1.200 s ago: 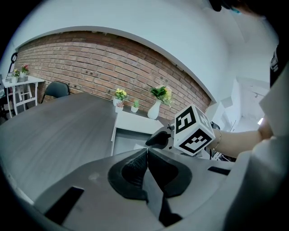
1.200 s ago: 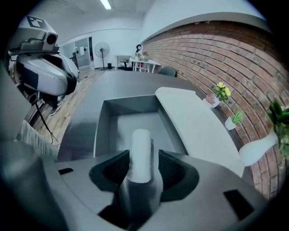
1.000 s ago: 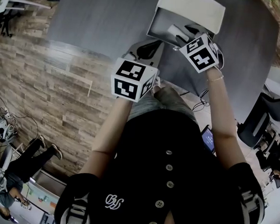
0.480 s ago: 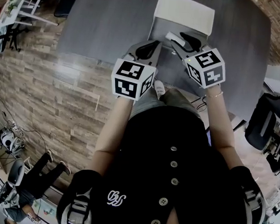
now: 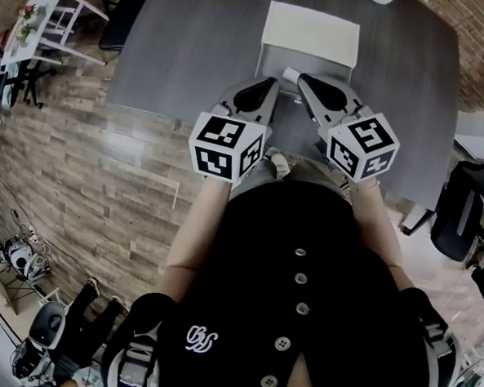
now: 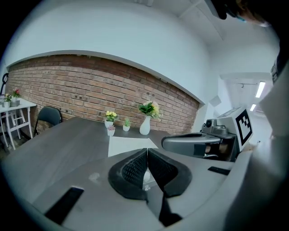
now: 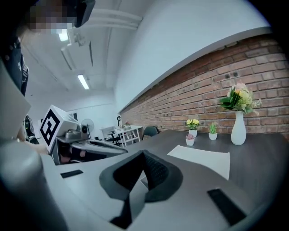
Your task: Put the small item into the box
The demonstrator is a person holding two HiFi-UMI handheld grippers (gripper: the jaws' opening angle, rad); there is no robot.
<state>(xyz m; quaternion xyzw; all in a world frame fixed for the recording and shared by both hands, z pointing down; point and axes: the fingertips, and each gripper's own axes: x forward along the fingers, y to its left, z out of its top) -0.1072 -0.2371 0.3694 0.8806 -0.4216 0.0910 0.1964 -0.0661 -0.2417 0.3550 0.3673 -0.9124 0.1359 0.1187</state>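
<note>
A white box (image 5: 310, 35) stands on the grey table (image 5: 194, 47), with its grey inside facing me. A small white item (image 5: 290, 72) lies at the box's near edge. Just right of the item is the tip of my right gripper (image 5: 304, 79), which is shut; I cannot tell whether the two touch. My left gripper (image 5: 271, 82) is also shut and sits at the box's near left corner. In the left gripper view the jaws (image 6: 147, 150) meet in front of the white box (image 6: 128, 145). In the right gripper view the jaws (image 7: 143, 152) meet too, and the box (image 7: 203, 160) is ahead on the right.
A white vase with flowers (image 7: 238, 128) and small potted plants (image 6: 110, 126) stand at the table's far side, against a brick wall. A dark chair (image 6: 47, 118) and a white side table (image 6: 13, 113) stand to the left. A black office chair (image 5: 470, 202) is on my right.
Both grippers have drawn back toward me. The right gripper has come out of the box, and the white item has stayed at the box's near edge.
</note>
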